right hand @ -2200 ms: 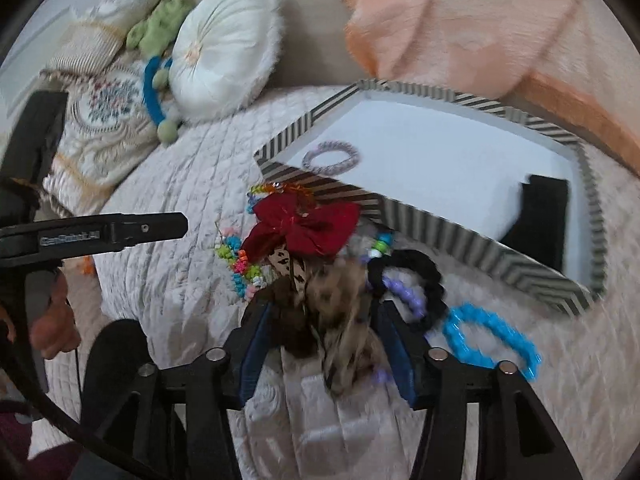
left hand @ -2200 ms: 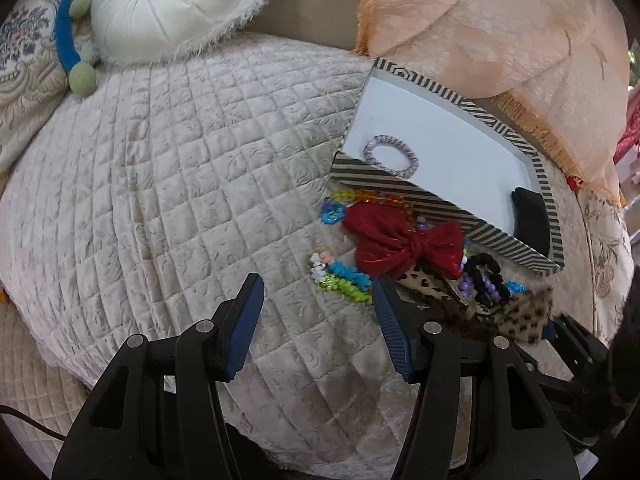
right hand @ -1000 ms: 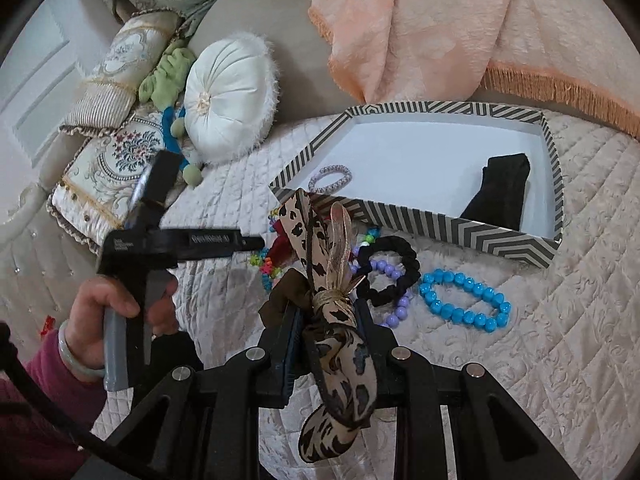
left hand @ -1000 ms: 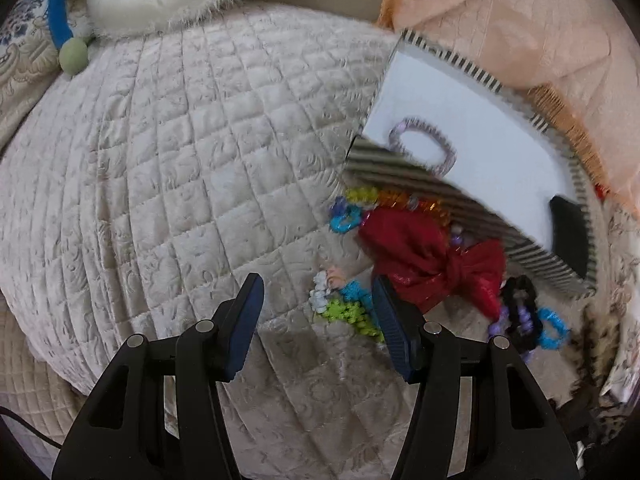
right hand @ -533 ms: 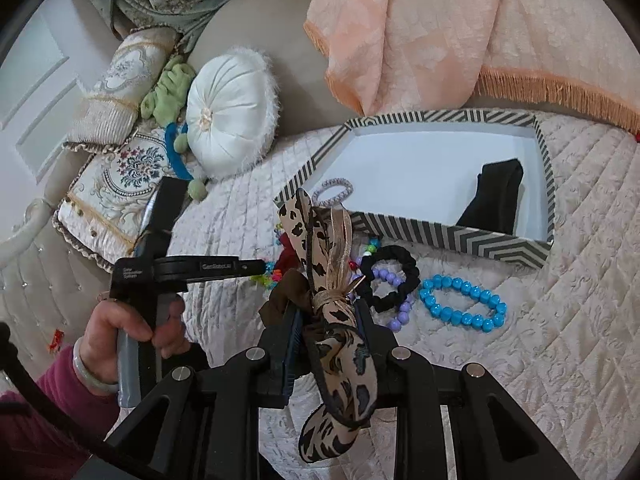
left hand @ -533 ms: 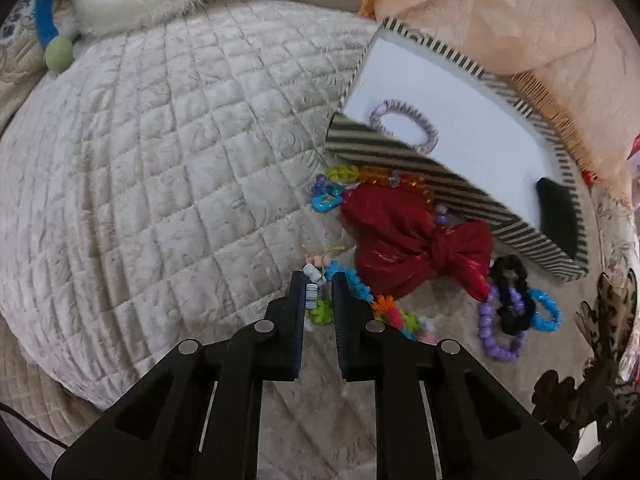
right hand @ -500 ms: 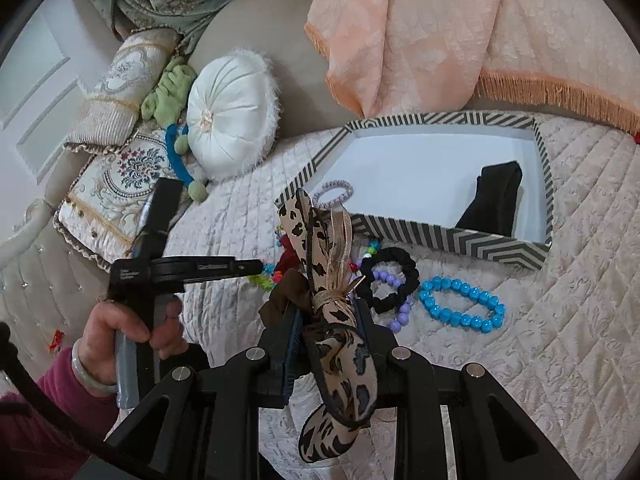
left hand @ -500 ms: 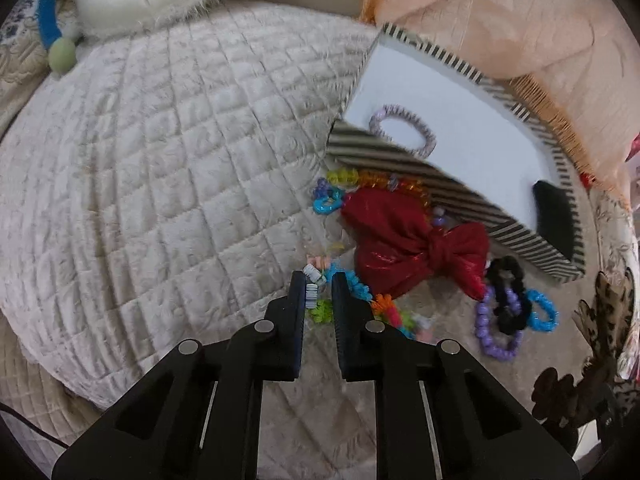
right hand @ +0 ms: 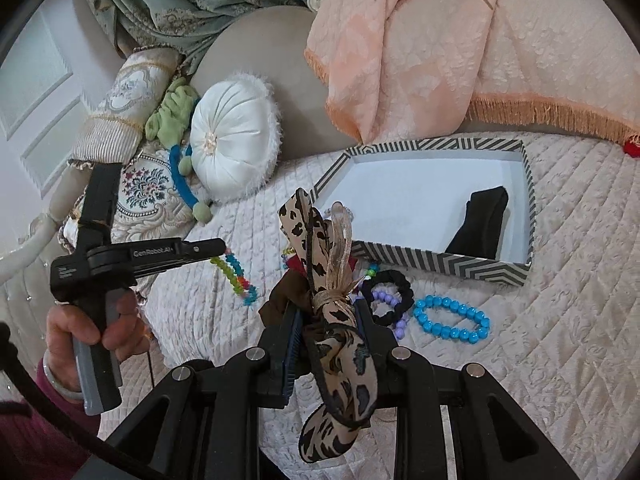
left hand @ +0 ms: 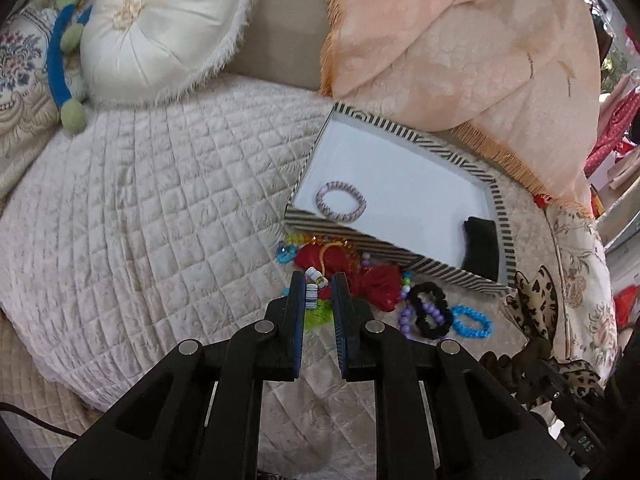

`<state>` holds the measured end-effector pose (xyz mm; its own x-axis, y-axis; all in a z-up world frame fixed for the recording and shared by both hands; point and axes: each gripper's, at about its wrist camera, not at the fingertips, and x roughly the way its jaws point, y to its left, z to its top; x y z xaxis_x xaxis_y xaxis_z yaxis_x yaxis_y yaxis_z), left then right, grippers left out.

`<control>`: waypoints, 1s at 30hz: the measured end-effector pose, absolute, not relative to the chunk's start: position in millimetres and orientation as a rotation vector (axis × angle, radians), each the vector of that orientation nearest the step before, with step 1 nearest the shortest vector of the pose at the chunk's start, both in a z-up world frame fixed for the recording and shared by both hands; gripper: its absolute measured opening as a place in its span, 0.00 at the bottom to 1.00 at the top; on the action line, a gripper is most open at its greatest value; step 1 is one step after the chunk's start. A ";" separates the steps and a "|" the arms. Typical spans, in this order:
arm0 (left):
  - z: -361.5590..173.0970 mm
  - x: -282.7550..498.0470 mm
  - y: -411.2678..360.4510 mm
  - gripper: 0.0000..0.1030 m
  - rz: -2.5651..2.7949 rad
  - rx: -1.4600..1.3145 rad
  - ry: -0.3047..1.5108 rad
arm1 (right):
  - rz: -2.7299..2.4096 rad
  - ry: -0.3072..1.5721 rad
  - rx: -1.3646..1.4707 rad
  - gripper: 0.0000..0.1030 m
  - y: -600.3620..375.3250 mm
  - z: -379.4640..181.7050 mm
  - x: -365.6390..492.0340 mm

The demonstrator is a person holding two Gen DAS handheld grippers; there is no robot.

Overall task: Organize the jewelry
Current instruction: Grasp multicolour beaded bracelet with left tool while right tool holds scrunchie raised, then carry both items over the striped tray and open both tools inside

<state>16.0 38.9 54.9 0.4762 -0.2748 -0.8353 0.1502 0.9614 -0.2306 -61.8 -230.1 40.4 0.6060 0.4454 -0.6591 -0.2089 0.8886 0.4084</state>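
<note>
My left gripper (left hand: pixel 318 285) is shut on a multicolour bead bracelet (left hand: pixel 312 291) and holds it above the quilt; the bracelet (right hand: pixel 236 274) hangs from its tip (right hand: pixel 218 246) in the right wrist view. My right gripper (right hand: pixel 326 314) is shut on a leopard-print bow (right hand: pixel 330 300), lifted off the bed; the bow also shows in the left wrist view (left hand: pixel 534 306). The striped tray (left hand: pixel 502 216) (right hand: pixel 440 266) holds a lilac bracelet (left hand: pixel 340 202) and a black band (right hand: pixel 482 220). A red bow (left hand: pixel 372 282), black scrunchie (right hand: pixel 388 294), purple beads (right hand: pixel 384 300) and blue bead bracelet (right hand: pixel 450 320) lie in front of it.
A round white cushion (right hand: pixel 234 158), a green and blue plush toy (right hand: pixel 178 136) and patterned pillows (right hand: pixel 146 184) lie at the back left. A peach fringed blanket (right hand: pixel 440 40) drapes behind the tray. The quilted bed cover (left hand: pixel 140 200) falls away at its left edge.
My left gripper has lifted the bead bracelet off the quilt and drawn back a little. The right gripper has risen slightly with the leopard bow.
</note>
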 end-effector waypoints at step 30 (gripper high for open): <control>77.5 42.2 -21.1 0.12 -0.273 0.011 0.976 | 0.303 0.843 0.314 0.23 -253.1 50.3 -15.9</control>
<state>42.2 -21.1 77.5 0.5289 -0.2237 -0.8187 0.2335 0.9658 -0.1130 -15.9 -253.1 50.2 0.6277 0.3825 -0.6780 -0.1370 0.9116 0.3875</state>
